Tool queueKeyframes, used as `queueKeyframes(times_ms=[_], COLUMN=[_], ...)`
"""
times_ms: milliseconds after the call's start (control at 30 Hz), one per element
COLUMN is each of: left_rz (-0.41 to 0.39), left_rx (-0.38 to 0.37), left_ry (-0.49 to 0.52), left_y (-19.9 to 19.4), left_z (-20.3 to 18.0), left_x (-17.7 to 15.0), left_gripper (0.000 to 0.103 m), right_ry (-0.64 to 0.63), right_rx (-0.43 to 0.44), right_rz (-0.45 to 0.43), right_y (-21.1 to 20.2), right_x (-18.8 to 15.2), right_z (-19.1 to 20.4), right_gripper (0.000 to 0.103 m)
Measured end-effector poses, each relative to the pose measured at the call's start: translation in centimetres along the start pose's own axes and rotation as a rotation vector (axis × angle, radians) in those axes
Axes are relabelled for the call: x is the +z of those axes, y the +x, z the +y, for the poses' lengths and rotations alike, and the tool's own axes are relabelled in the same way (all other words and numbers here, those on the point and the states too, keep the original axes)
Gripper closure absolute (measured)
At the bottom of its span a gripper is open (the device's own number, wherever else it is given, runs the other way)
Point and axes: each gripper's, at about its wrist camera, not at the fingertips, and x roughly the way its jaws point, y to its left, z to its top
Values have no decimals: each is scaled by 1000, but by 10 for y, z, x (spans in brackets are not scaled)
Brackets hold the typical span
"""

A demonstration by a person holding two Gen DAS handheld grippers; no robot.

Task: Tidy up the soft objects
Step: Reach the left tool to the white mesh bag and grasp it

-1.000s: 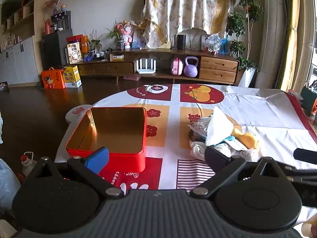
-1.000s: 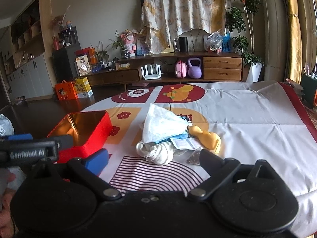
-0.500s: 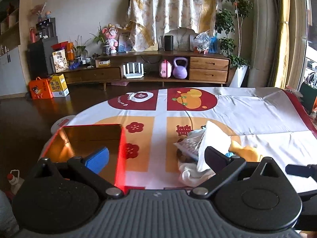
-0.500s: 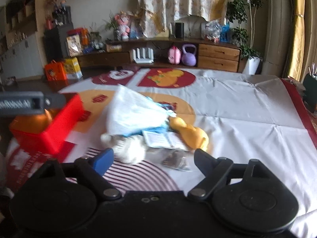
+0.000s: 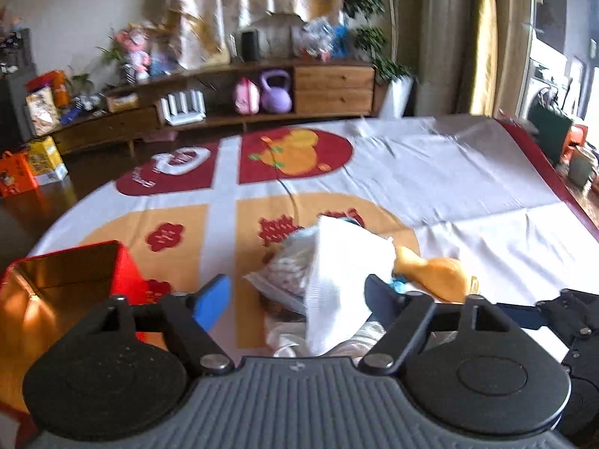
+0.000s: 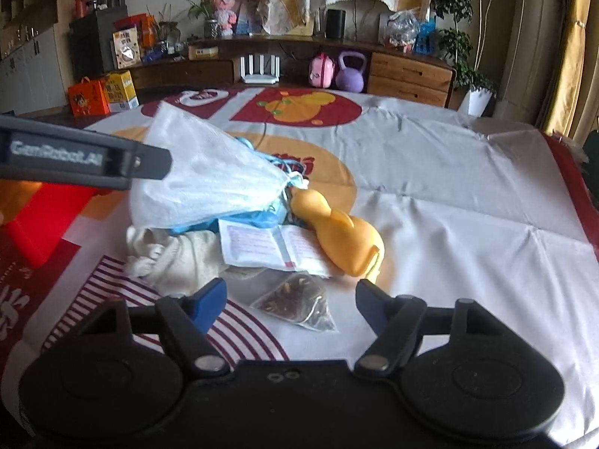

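Note:
A pile of soft things lies mid-table: a white mesh cloth (image 6: pixel 202 179) (image 5: pixel 344 269) on top, blue cloth (image 6: pixel 258 217), a cream sock (image 6: pixel 176 258), a yellow soft toy (image 6: pixel 344 239) (image 5: pixel 438 273), a paper packet (image 6: pixel 269 247) and a small clear sachet (image 6: pixel 299 299). My left gripper (image 5: pixel 299 299) is open, its fingers either side of the white cloth. My right gripper (image 6: pixel 292 303) is open, just before the sachet. The open red tin (image 5: pixel 60 284) (image 6: pixel 41 217) stands left of the pile.
The table wears a white, red and orange patterned cloth (image 6: pixel 449 172). The left gripper's body (image 6: pixel 75 157) crosses the right wrist view at the left. Beyond the table is a low wooden cabinet (image 6: pixel 408 71) with clutter.
Both grippers have moved forward and closer to the pile. The left gripper swung right, from over the red tin to over the white cloth. Both stay open.

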Motion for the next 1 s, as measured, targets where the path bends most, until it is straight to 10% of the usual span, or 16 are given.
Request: queueKeyframes(times_ms=[633, 1000], left_rz=[54, -9], left_rx=[-141, -113], left_ry=[30, 58], left_y=[30, 7], left_z=[-13, -16], left_x=[2, 8], left_gripper=[91, 94], right_ry=[35, 51], right_rx=[6, -9], right_rz=[47, 16], right_y=[21, 7], right_x=[-7, -4], right_z=[0, -5], right_gripper=[68, 92])
